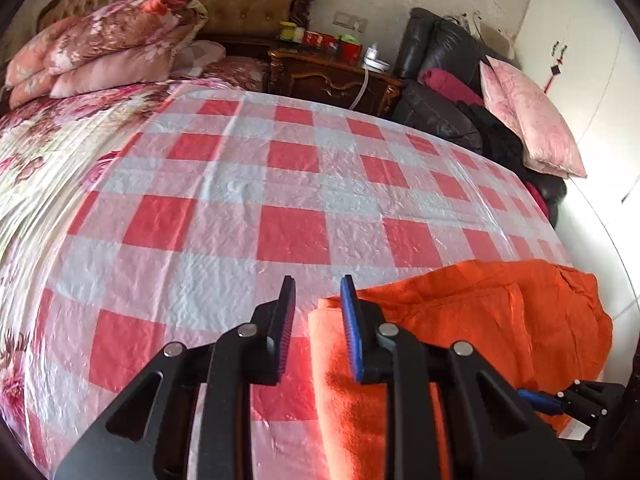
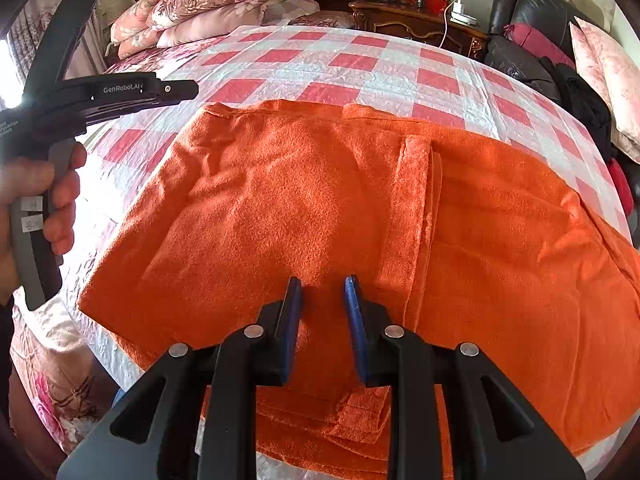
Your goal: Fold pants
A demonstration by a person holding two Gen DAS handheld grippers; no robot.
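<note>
The orange pants [image 2: 320,200] lie folded in layers on the red-and-white checked sheet [image 2: 360,64], near the bed's front edge. My right gripper [image 2: 322,284] hovers over their near middle, jaws apart with nothing pinched. My left gripper [image 1: 318,284] stands open over the checked sheet [image 1: 280,184], just left of the pants' [image 1: 480,320] left edge, with no cloth between its pads. In the right wrist view, a hand [image 2: 48,188] holds the left tool's handle beyond the pants' left side. One blue fingertip [image 1: 536,400] of the right gripper shows low right over the pants.
Floral pillows and quilts [image 1: 112,44] are piled at the tufted headboard. A carved wooden nightstand [image 1: 332,80] with jars stands behind the bed. A black leather sofa [image 1: 436,112] with a pink cushion [image 1: 528,120] and dark clothes runs along the right.
</note>
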